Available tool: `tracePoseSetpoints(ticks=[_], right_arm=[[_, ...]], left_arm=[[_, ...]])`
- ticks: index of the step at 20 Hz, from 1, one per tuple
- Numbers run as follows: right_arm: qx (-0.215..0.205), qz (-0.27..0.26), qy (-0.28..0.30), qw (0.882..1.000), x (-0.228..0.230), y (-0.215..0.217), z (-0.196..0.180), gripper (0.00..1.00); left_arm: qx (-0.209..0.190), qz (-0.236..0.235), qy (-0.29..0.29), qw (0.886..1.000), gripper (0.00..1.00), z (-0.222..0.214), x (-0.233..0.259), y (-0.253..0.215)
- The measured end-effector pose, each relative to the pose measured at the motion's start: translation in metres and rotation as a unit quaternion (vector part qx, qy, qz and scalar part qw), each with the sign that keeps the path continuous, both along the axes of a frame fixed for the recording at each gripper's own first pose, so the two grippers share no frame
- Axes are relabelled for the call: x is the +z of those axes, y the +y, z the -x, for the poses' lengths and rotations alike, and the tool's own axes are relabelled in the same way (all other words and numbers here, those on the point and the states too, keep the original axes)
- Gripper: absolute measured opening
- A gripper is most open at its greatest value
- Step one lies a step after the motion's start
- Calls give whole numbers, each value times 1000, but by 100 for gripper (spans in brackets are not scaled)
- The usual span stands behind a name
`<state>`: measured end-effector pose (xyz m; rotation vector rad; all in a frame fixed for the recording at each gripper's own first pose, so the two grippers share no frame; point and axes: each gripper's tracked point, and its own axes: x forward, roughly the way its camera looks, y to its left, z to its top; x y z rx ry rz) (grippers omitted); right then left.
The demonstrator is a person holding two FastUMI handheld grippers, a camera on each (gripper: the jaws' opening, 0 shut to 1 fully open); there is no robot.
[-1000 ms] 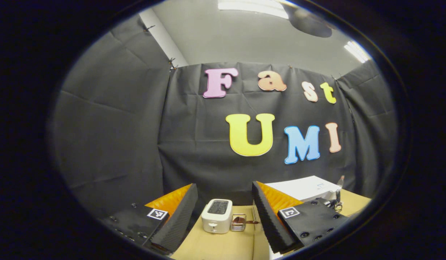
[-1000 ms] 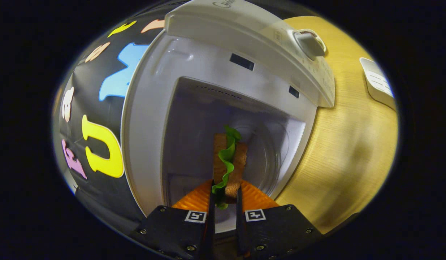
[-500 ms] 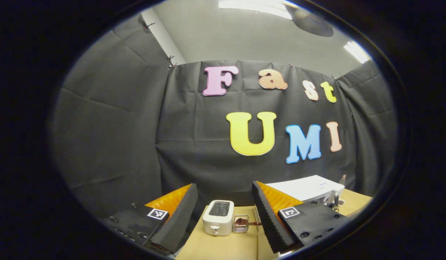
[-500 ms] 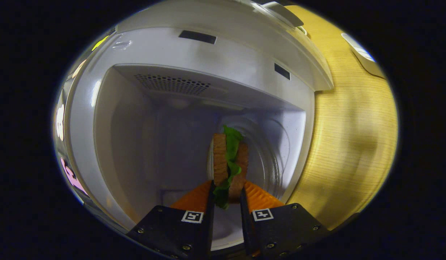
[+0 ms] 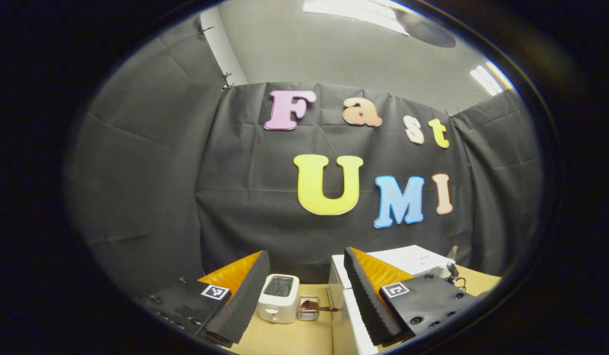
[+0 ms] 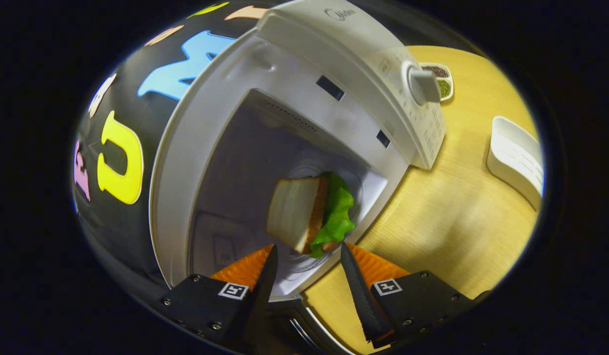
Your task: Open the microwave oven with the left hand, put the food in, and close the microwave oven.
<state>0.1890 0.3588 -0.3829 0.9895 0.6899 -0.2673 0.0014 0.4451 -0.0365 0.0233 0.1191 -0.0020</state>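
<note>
Sandwich (image 6: 309,209) lies inside the open microwave oven (image 6: 304,113), on the round plate of its floor, just ahead of my right tongs (image 6: 306,276) and between the lines of their two fingers. I see the right tongs spread wide, touching nothing, so I judge the food is placed. The sandwich lies flat, its lettuce edge toward the right wall of the cavity. My left tongs (image 5: 304,291) are also wide and hold nothing; they point level over the tabletop (image 5: 289,337) toward a toaster (image 5: 278,298) far ahead. I believe the white edge beside their right finger is the oven. I judge the left hand must close the door next.
</note>
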Motion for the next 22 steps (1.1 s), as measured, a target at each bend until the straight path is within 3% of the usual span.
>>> tracePoseSetpoints(ticks=[5, 10, 15, 19, 22], right_arm=[[60, 79, -46, 994, 56, -9, 37, 77], [82, 165, -96, 978, 119, -40, 69, 77], [91, 300, -169, 934, 208, -76, 98, 77], [88, 353, -226, 904, 285, -95, 124, 77], [80, 375, -255, 888, 322, -112, 142, 77]], left_arm=[[-25, 16, -4, 1000, 98, -1, 1, -32], [-43, 18, -4, 999, 97, -2, 3, -59], [-64, 27, 0, 998, 97, -5, 0, -94], [-85, 26, -6, 996, 97, -3, 6, -124], [-94, 31, -10, 995, 97, -1, 9, -144]])
